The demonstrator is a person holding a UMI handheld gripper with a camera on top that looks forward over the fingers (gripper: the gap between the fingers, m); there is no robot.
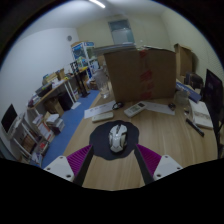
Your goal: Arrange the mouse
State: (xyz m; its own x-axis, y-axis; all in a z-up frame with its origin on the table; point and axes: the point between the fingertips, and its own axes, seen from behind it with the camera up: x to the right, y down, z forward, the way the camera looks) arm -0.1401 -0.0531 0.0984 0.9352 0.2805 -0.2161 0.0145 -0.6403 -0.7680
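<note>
Gripper [112,165] fingers stand spread apart at the near edge, two in number, each with a purple pad [72,160] on its inner face; nothing is pinched between them. Just ahead, between the fingertips, lies one dark round mouse pad [100,140] on the smooth wooden table [170,130]. One mouse [118,137] rests on it, white and glossy, rounded like an egg, with a darker line down its middle, clear of both fingers. Beyond it lies a flat white keyboard [135,107]. Farther back stands one big brown cardboard box [140,72], and off to the side a cluttered shelf [45,105].
</note>
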